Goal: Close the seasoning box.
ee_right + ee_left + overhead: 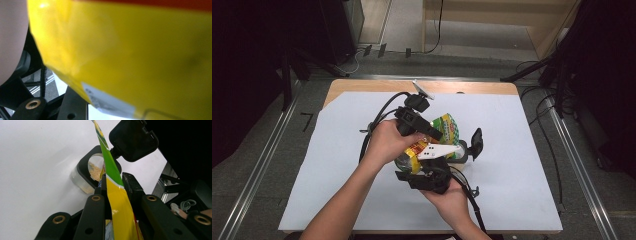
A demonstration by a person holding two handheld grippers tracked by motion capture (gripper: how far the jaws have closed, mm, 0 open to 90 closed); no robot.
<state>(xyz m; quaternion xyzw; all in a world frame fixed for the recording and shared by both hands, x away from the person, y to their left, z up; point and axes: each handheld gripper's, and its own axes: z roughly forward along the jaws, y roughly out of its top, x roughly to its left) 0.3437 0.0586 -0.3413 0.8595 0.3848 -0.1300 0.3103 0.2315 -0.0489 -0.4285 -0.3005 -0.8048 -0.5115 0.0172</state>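
White-covered wooden table (362,85) on grey floor (272,150).

High view: set above the near table edge, facing forward and down on both claws from afar. Left gripper view: looking along its jaws past the pinched bag (113,182). Right gripper view: pressed against the same bag (130,55), blurred.
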